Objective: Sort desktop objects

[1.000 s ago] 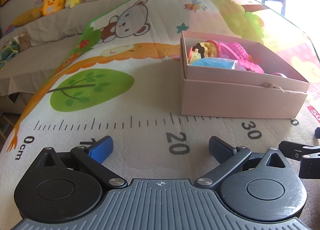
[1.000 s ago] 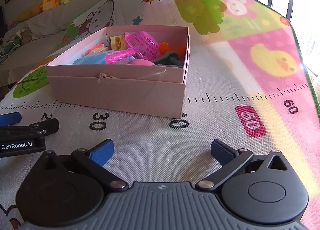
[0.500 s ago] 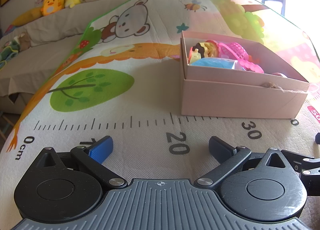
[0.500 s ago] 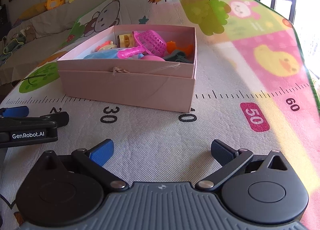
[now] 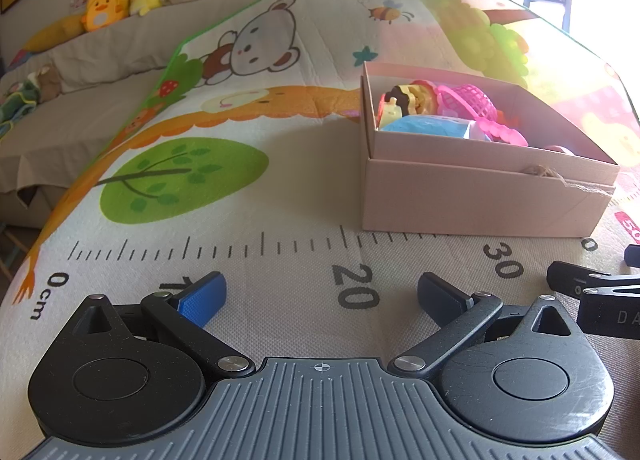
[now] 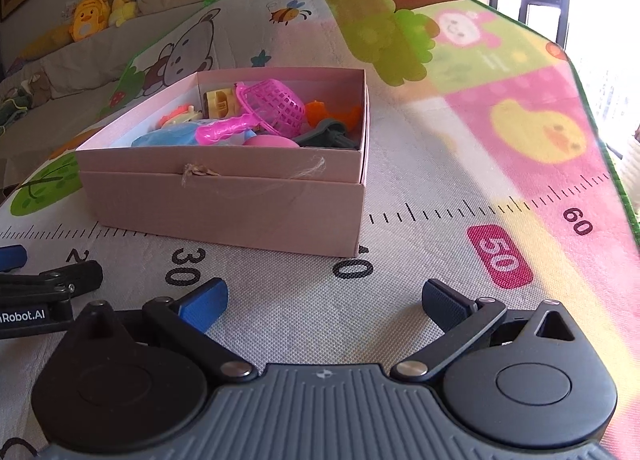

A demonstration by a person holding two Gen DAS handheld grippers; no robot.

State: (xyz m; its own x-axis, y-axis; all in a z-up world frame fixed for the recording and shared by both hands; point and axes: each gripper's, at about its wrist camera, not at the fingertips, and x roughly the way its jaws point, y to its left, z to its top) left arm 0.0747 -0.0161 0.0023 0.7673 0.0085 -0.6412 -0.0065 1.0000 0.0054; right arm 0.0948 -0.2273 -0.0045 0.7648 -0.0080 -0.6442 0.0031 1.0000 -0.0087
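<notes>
A pink cardboard box (image 5: 480,196) (image 6: 224,200) sits on the play mat and holds several toys: a pink basket (image 6: 276,106), a pink scoop (image 6: 224,128), a blue piece (image 5: 424,126), a yellow toy (image 6: 220,100), orange pieces (image 6: 332,114) and a grey one (image 6: 332,136). My left gripper (image 5: 320,296) is open and empty, low over the mat in front of the box's left corner. My right gripper (image 6: 324,300) is open and empty, in front of the box's right corner. Each gripper shows at the edge of the other's view.
The cartoon play mat (image 5: 224,164) has a ruler strip printed along its front. A sofa with plush toys (image 5: 104,8) lies behind on the left. Bright window light falls on the mat's right side (image 6: 552,132).
The right gripper has drifted right and a little nearer the box, so the box sits further right and larger in its view. The left gripper is nearly still.
</notes>
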